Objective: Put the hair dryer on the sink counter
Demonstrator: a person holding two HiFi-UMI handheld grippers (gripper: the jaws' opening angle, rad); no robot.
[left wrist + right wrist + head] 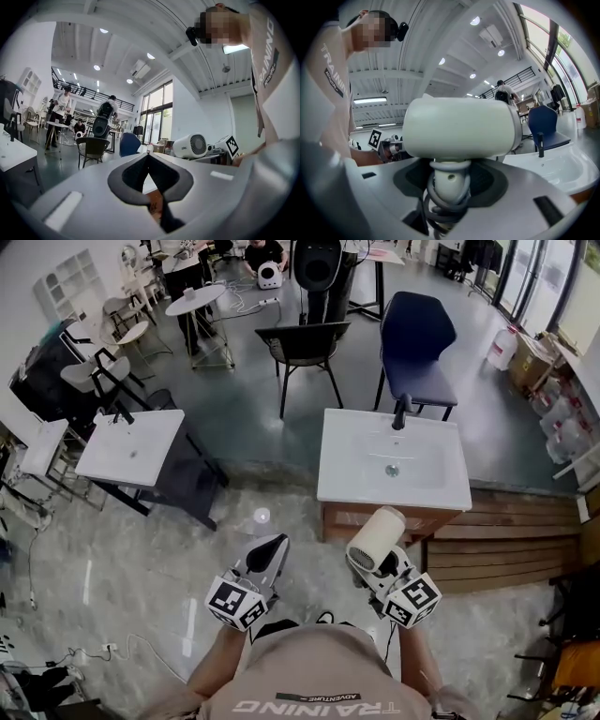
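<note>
The cream hair dryer (pixel 375 538) is held in the air just in front of the white sink counter (pixel 342 486), barrel pointing toward it. My right gripper (pixel 373 564) is shut on its handle, and the grey cord is wound round that handle (pixel 449 185). In the right gripper view the barrel (pixel 459 129) fills the middle, with the basin (pixel 562 168) and black faucet (pixel 540 143) to the right. My left gripper (pixel 270 549) hangs left of the dryer, shut and holding nothing (pixel 149 159). The dryer's grille (pixel 191 146) shows in the left gripper view.
A black faucet (pixel 401 412) stands at the counter's back edge. Behind it are a blue chair (pixel 417 334) and a dark chair (pixel 305 343). A second white sink unit (pixel 131 446) stands at the left. Wooden steps (pixel 506 549) lie right of the counter. A small white object (pixel 261 517) sits on the floor.
</note>
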